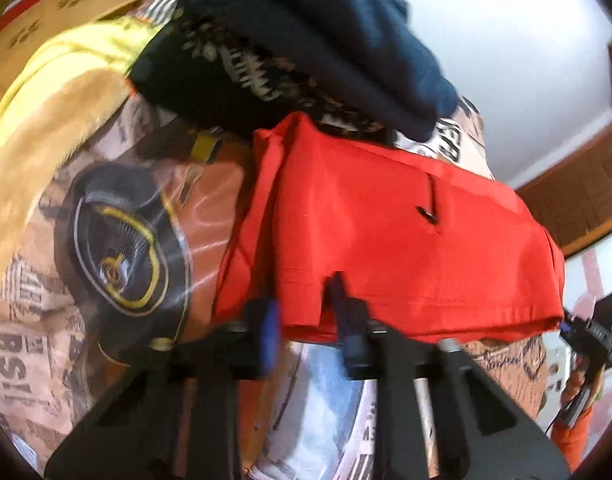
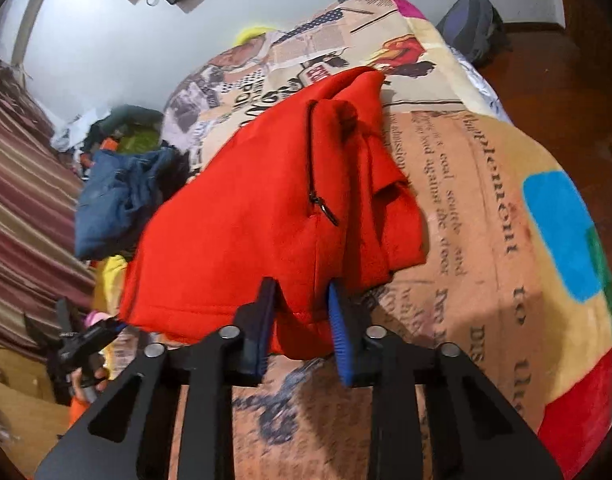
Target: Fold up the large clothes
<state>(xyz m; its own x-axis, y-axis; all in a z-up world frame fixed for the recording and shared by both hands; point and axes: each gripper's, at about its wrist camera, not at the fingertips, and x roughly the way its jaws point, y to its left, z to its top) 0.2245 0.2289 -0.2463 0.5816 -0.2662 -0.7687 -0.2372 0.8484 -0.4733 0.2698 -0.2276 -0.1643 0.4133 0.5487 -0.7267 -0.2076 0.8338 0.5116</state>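
Note:
A red zip garment (image 1: 386,232) hangs stretched between both grippers above a printed blanket (image 1: 118,216) on the bed. My left gripper (image 1: 306,312) is shut on its near hem edge. My right gripper (image 2: 302,312) is shut on the other end of the hem; the garment (image 2: 246,216) shows a black zipper and droops onto the blanket (image 2: 486,208). The right gripper also shows at the right of the left wrist view (image 1: 586,332), and the left gripper at the lower left of the right wrist view (image 2: 86,340).
A pile of clothes lies beyond the garment: dark blue (image 1: 326,32), black patterned (image 1: 242,64), yellow (image 1: 66,64). In the right wrist view a blue garment (image 2: 122,200) lies at the left, a striped cloth (image 2: 22,184) further left, a backpack (image 2: 474,24) on the floor.

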